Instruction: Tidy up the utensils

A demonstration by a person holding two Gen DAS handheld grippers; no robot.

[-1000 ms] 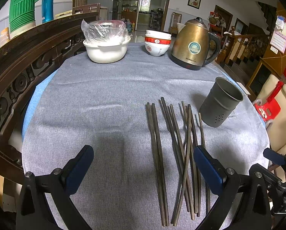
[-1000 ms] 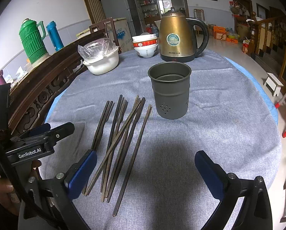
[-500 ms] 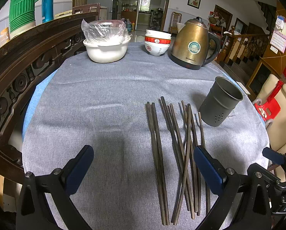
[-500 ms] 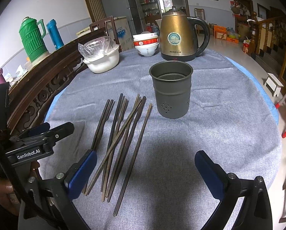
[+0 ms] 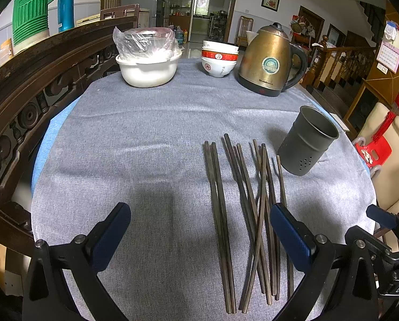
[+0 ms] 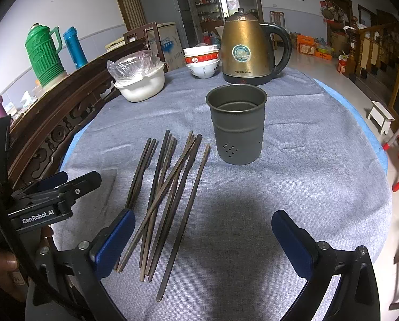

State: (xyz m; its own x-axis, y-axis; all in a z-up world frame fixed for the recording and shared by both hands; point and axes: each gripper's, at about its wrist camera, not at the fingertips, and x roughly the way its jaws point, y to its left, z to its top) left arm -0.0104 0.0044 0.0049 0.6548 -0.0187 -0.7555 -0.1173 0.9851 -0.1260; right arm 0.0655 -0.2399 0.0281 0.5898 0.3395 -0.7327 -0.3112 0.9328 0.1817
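- Left wrist view: the left gripper (image 5: 199, 236) is held low over the near edge of the table (image 5: 135, 144), jaws spread wide and nothing between them.
- Between those jaws and just ahead, toward the right one, the chopsticks (image 5: 242, 214) are seen lying flat on the grey cloth, long axes running near to far, roughly in line with the gripper's forward direction.
- Two chopsticks at the left of the group lie parallel and touching; the rest are loosely crossed.
- Right wrist view: the right gripper (image 6: 203, 235) is likewise spread and empty. The chopsticks (image 6: 170, 187) lie ahead and to the left of its left jaw, angled away to the right.
- A single chopstick is set slightly apart on the right of the group and is judged easiest for the right gripper.
- Beyond the far tips, just to the right, the grey holder cup (image 6: 237, 125) stands upright, mouth open, nothing visible inside.
- No chopstick has yet been placed; either gripper is near enough to start.
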